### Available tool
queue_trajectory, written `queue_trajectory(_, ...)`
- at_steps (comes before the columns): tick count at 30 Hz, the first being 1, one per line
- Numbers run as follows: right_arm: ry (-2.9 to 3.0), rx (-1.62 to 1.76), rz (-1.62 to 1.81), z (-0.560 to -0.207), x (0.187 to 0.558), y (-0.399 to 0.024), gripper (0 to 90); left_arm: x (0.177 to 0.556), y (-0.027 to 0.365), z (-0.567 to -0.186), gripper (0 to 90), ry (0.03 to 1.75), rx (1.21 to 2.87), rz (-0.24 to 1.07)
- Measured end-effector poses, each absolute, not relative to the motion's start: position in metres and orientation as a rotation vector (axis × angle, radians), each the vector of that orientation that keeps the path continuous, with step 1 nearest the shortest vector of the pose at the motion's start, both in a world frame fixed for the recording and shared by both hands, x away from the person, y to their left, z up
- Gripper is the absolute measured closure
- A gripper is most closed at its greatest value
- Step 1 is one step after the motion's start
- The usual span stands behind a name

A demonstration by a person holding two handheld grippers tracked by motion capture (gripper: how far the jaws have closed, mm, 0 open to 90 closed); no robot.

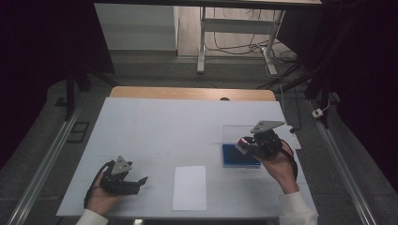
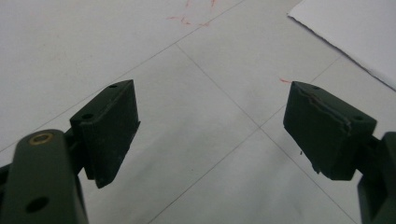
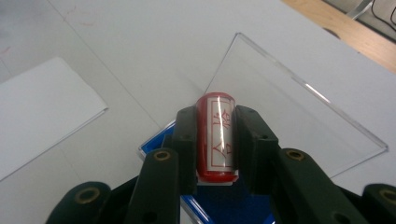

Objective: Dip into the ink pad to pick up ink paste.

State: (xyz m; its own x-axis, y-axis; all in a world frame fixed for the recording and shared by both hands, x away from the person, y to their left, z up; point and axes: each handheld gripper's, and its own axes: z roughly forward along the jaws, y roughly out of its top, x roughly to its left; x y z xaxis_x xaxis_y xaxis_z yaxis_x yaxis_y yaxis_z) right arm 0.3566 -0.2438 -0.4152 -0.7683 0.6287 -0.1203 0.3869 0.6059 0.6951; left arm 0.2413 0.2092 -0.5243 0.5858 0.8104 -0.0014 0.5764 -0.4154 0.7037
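Red and white stamp is small and blurry in the high view, clamped in the right gripper just above the blue ink pad; the clear lid behind is barely visible. Left gripper rests low by the paper sheet.

Left gripper view: jaws wide apart, nothing between, paper corner cut off.

Right gripper view: the gripper squeezes the stamp, whose bottom end is hidden; the pad is mostly covered.

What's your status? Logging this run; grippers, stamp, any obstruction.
Right gripper shut on red stamp, above blue ink pad. Left gripper open. White paper unobstructed.
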Motion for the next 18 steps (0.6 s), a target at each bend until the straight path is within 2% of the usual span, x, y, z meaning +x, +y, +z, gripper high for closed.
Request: queue_trajectory(18,2.558,0.861,0.823,-0.448,0.375,-0.238,70.3,0.242,0.209,-0.526,18.2,1.093,2.155,0.445)
